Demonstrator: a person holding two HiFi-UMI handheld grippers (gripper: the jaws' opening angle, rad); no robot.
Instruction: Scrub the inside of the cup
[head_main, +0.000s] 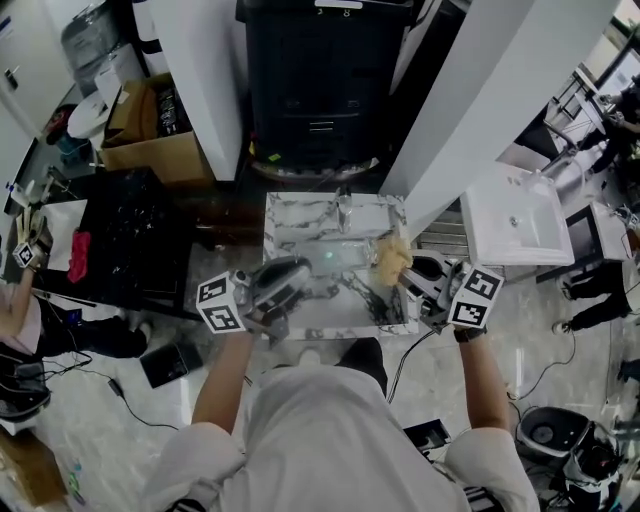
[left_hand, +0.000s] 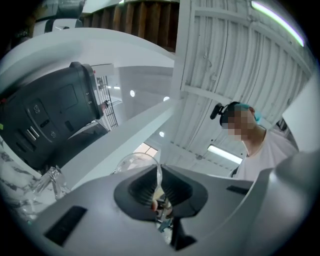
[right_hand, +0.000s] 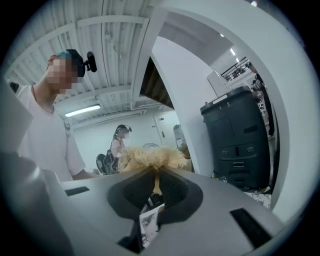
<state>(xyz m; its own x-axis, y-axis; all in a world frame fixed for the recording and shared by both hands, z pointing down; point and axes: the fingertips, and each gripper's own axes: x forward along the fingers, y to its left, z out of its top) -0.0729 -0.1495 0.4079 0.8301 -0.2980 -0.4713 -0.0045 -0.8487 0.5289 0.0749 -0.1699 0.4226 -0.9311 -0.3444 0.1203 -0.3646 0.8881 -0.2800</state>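
Now the left claw (left_hand: 159, 186) grips the cup (left_hand: 131, 162) by its rim, the right claw (right_hand: 156, 184) a scrubber (right_hand: 150, 159).

The person wears a white short-sleeved T-shirt (head_main: 310, 430) and a teal cap (right_hand: 64, 53) with a small black camera (right_hand: 90, 61) at its side. The left gripper (head_main: 290, 281) and right gripper (head_main: 408, 272) each have a smooth grey body, dark ribbed pads (right_hand: 172, 188) and a white cube (head_main: 221, 304) with black square markers

A black machine (head_main: 320, 90) stands at twelve o'clock, with a cardboard box (head_main: 150, 135) at ten o'clock. A white basin (head_main: 515, 215) lies at three o'clock. A red cloth (head_main: 78, 255) rests on a black table (head_main: 140, 215) at nine o'clock.
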